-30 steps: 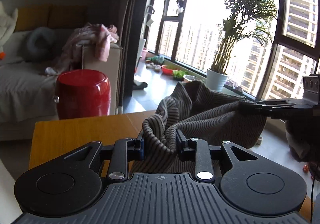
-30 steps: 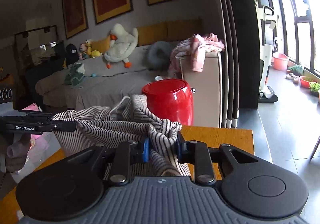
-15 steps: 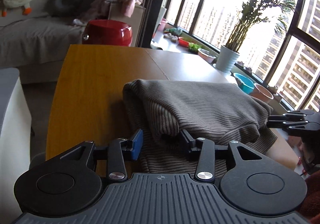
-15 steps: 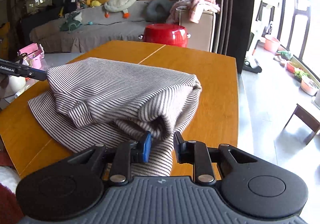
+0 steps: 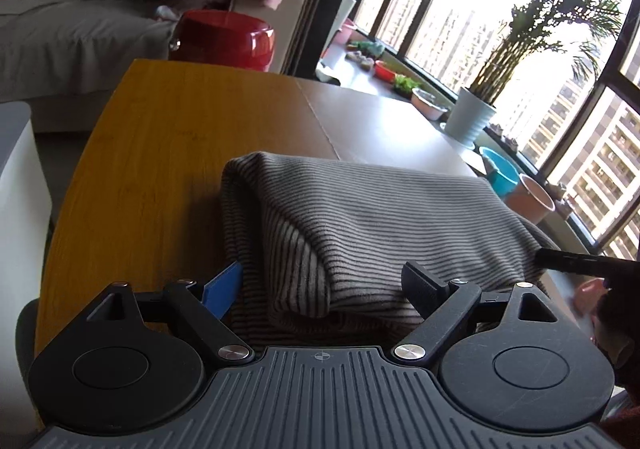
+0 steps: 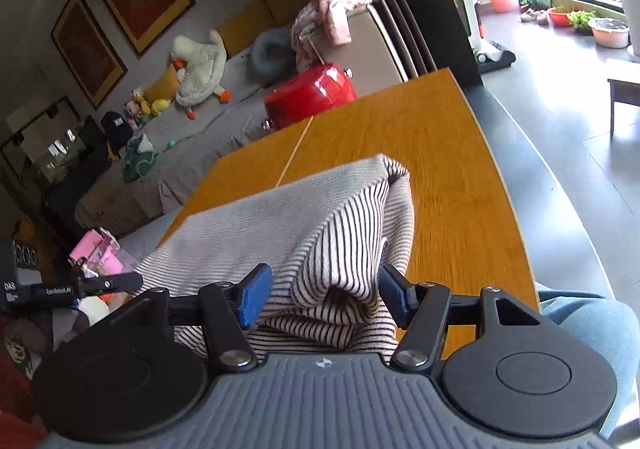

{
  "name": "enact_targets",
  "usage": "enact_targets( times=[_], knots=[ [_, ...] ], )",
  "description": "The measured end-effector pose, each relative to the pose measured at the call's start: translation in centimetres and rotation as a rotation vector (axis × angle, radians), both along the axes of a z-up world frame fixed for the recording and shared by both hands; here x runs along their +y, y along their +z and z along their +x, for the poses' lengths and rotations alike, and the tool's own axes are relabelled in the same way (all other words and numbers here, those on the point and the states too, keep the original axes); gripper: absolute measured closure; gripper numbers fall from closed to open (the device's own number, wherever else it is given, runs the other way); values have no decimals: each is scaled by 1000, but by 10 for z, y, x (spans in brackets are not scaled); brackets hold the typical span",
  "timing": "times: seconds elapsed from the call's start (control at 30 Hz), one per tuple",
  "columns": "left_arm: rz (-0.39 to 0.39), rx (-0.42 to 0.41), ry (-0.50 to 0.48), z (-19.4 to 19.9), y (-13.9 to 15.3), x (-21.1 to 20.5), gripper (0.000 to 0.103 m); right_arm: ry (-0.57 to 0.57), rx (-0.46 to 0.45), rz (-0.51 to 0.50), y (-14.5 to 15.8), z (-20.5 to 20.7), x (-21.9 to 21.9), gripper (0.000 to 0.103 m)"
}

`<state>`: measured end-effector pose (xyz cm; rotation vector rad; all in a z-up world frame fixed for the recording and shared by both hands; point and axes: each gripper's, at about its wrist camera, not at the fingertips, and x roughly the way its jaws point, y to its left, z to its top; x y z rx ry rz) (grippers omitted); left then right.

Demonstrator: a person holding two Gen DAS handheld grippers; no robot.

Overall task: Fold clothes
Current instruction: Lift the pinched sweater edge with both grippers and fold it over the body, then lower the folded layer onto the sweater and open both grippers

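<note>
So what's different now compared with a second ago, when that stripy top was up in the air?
The striped garment came down from mid-air and now lies folded over on the wooden table. Both the left gripper and the right gripper, shut on its edge a second ago, have opened and let it go. The red stool stayed beyond the table's far end.

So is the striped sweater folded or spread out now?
Folded: the striped sweater lies doubled on the table, its upper layer over the lower one.
</note>
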<state>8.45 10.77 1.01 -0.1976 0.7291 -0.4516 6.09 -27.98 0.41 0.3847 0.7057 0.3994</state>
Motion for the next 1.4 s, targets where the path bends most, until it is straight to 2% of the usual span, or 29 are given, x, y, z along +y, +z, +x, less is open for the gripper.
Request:
enact_targets(
  times=[0.1,0.2,0.27,0.33,0.6,0.83,0.87,0.9,0.93,0.97,1.0,1.03,1.23,1.33,1.4],
  knots=[
    [23,35,8,13,-12,-13,18,23,-1,-59,-13,14,22,40],
    [45,70,15,26,-24,-26,19,32,-18,-102,-16,27,32,42],
    [45,61,20,41,-24,-28,20,20,-25,-106,-18,38,34,42],
    [44,51,25,56,-25,-29,31,13,-39,-118,-19,52,37,42],
    [34,19,44,109,-29,-33,34,-19,-64,-170,-21,108,47,39],
    [7,42,31,102,-27,-28,33,-5,-67,-168,-20,122,50,31],
    [11,39,33,99,-26,-29,34,1,-73,-187,-19,122,52,32],
    [17,31,36,97,-23,-29,39,5,-81,-204,-18,122,55,41],
    [22,22,39,96,-20,-29,49,2,-95,-216,-17,120,56,55],
    [28,14,42,95,-17,-29,54,2,-107,-221,-14,118,56,62],
    [33,5,45,93,-14,-29,63,9,-114,-203,-10,116,55,76],
    [28,-9,43,90,-8,-28,69,7,-127,-199,-5,113,55,80],
    [-25,-100,6,54,33,-26,73,14,-192,-148,27,94,49,84],
    [-14,-125,-12,36,40,-28,73,14,-205,-127,35,84,43,84],
    [-14,-84,-3,32,27,-26,73,15,-213,-113,40,77,39,84]
  ],
)
